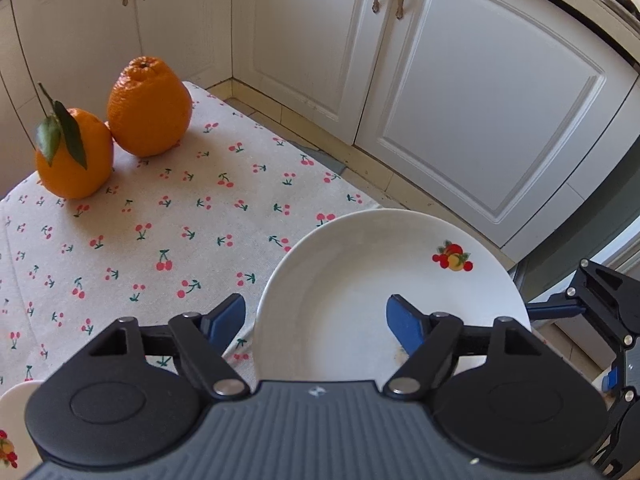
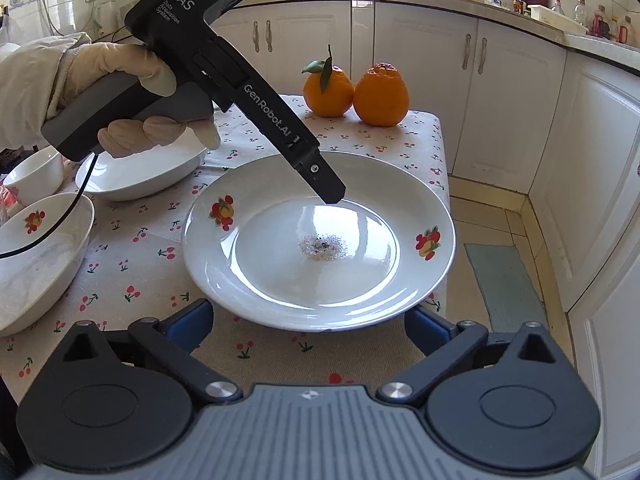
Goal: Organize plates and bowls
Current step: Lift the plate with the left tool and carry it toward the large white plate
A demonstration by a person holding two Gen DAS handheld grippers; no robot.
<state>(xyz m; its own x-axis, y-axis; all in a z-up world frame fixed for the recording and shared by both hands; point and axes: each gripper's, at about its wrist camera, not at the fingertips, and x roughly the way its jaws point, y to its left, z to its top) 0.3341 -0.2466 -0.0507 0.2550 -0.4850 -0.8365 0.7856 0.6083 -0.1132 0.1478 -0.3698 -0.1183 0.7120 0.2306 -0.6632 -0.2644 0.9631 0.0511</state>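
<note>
Plate [image 2: 320, 240] lies flat on the bench [image 2: 256, 344], both tools, left [image 1: 316, 320] and right [image 2: 308, 320], open, apparently releasing it.

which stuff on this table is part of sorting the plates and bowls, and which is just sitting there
Part of the job:
- large plate with fruit prints and a speck of residue at its centre
- wide bowl behind it
- fruit-print bowl at the left edge
- small bowl at far left

Just lying about:
- leafy orange
- bumpy orange
- cherry tablecloth
</note>
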